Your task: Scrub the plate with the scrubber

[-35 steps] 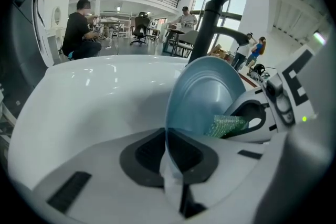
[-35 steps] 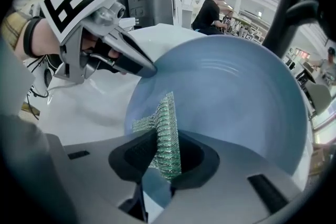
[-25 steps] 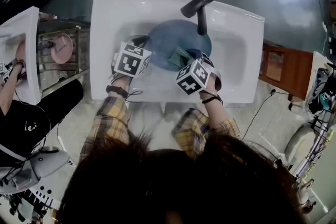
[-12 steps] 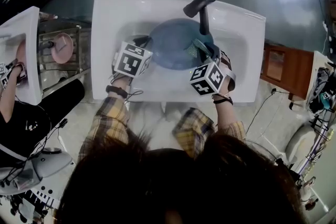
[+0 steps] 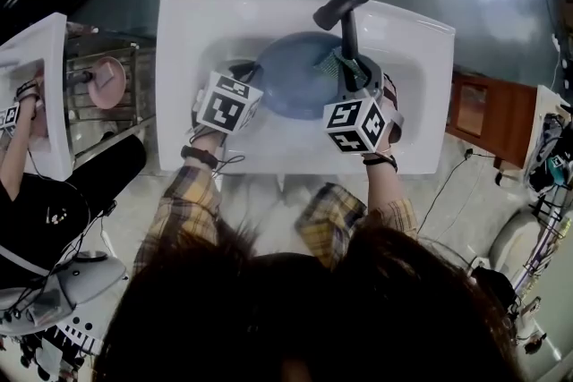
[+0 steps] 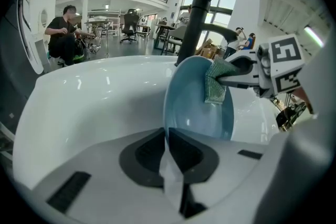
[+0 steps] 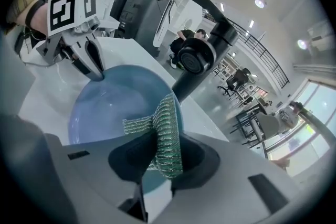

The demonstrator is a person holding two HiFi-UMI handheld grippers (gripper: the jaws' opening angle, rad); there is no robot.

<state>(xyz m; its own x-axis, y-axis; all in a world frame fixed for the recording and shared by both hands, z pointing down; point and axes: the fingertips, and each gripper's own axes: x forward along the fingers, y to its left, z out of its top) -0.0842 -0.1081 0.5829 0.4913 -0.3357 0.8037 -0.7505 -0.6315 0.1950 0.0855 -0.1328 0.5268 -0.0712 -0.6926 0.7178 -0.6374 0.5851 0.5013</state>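
Observation:
A blue plate [image 5: 300, 76] stands tilted in the white sink [image 5: 206, 22]. My left gripper [image 5: 246, 72] is shut on the plate's left rim; in the left gripper view the jaws [image 6: 169, 139] pinch the plate [image 6: 194, 107] edge. My right gripper [image 5: 351, 74] is shut on a green mesh scrubber [image 5: 337, 65], which rests against the plate's right side beside the faucet. In the right gripper view the scrubber [image 7: 161, 134] hangs folded between the jaws over the plate [image 7: 110, 107], with the left gripper [image 7: 93, 66] across from it. The scrubber [image 6: 215, 84] also shows in the left gripper view.
A black faucet [image 5: 345, 9] rises just behind the plate, close to the right gripper. Another person's arm [image 5: 18, 139] works at a second sink [image 5: 40, 58] at the left, next to a rack holding a pink plate [image 5: 106, 80]. A wooden stand [image 5: 479, 116] sits to the right.
My right gripper has carried the scrubber from the plate's near middle to its right side and up towards the faucet. The left gripper and plate have stayed put.

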